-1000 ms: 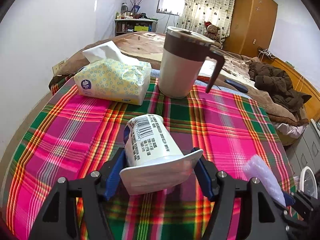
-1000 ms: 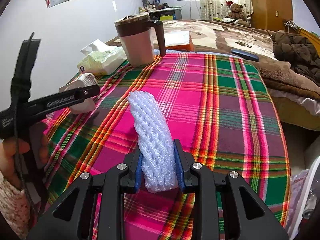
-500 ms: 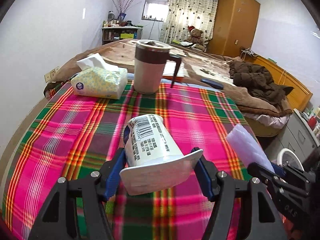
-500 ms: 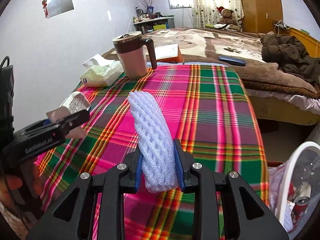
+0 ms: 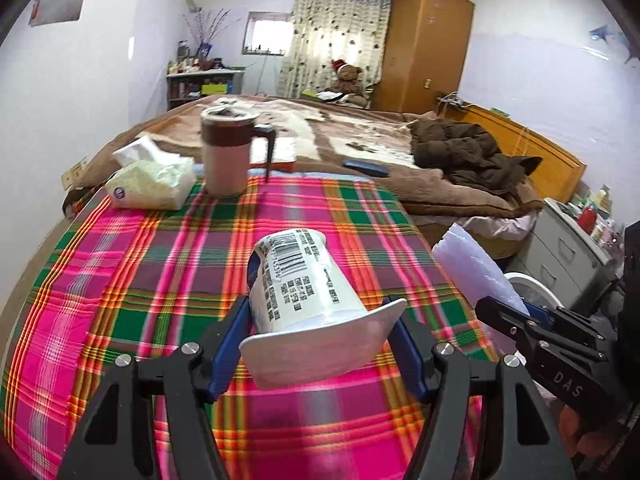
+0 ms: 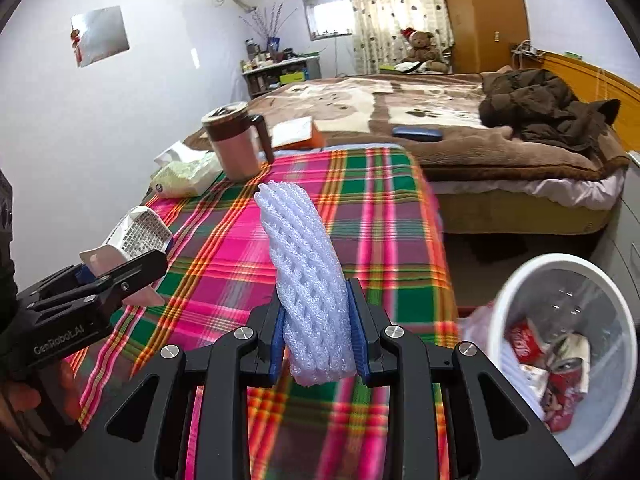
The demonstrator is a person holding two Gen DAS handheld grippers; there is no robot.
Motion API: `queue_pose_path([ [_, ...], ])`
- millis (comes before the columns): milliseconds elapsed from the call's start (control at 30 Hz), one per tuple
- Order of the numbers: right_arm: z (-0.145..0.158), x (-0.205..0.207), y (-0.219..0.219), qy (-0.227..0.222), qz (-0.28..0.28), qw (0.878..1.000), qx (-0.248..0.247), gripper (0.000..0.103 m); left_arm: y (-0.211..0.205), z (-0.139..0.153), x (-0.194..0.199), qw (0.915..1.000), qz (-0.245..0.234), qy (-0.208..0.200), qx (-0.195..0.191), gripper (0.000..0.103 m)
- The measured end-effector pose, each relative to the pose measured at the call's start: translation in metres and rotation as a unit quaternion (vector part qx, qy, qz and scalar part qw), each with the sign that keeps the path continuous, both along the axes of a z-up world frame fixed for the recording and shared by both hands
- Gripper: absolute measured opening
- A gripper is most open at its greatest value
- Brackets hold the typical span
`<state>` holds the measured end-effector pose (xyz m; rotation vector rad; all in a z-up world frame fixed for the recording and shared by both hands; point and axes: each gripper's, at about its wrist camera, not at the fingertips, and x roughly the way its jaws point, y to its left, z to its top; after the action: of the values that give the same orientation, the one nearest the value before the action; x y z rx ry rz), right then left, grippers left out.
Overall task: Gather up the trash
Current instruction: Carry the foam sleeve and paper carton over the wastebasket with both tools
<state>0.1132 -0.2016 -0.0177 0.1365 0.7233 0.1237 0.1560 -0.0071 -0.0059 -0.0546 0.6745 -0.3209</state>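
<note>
A mug (image 5: 227, 155) is standing at the far edge of the table (image 5: 120, 264), with a tissue pack (image 5: 150, 181) lying just to its left. Behind the table a bed (image 6: 400, 120) is stretching away, a jacket (image 6: 544, 108) lying on its right side. A bin (image 6: 560, 344) is sitting off the table's right edge (cans (image 6: 564, 380) are lying in it).

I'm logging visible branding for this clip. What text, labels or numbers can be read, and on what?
"GenRobot.AI" on the left gripper body.
"DAS" on the right gripper body.
Yogurt cup: barcode and print, too small to read.
Tissue pack: round blue logo, blurred.
Red cans in the white bin: script logo, not legible.
</note>
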Motion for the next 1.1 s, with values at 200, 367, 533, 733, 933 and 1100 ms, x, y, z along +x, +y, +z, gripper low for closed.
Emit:
queue_pose_path([
  [200,0.009,-0.021,-0.027,-0.016,-0.032,0.999,-0.001,0.029,-0.032,0.010,-0.018,0.9993,-0.034,-0.012,0.002,0.068],
  [367,0.014,-0.035,-0.050,-0.024,-0.061,0.998,-0.001,0.029,-0.064,0.015,-0.034,0.9976,-0.066,-0.021,0.009,0.068],
  [533,0.017,-0.045,-0.072,-0.029,-0.093,0.995,-0.009,0.029,-0.094,0.018,-0.045,0.9949,-0.098,-0.024,0.004,0.068],
  [733,0.019,-0.060,-0.097,-0.031,-0.127,0.991,-0.017,0.029,-0.131,0.016,-0.055,0.9906,-0.134,-0.025,0.003,0.068],
  [933,0.016,-0.070,-0.128,-0.026,-0.164,0.986,-0.023,0.029,-0.168,0.011,-0.059,0.9847,-0.174,-0.016,-0.002,0.068],
  [1100,0.007,-0.074,-0.152,-0.009,-0.194,0.981,-0.025,0.029,-0.197,0.004,-0.061,0.9795,-0.202,-0.005,0.000,0.068],
])
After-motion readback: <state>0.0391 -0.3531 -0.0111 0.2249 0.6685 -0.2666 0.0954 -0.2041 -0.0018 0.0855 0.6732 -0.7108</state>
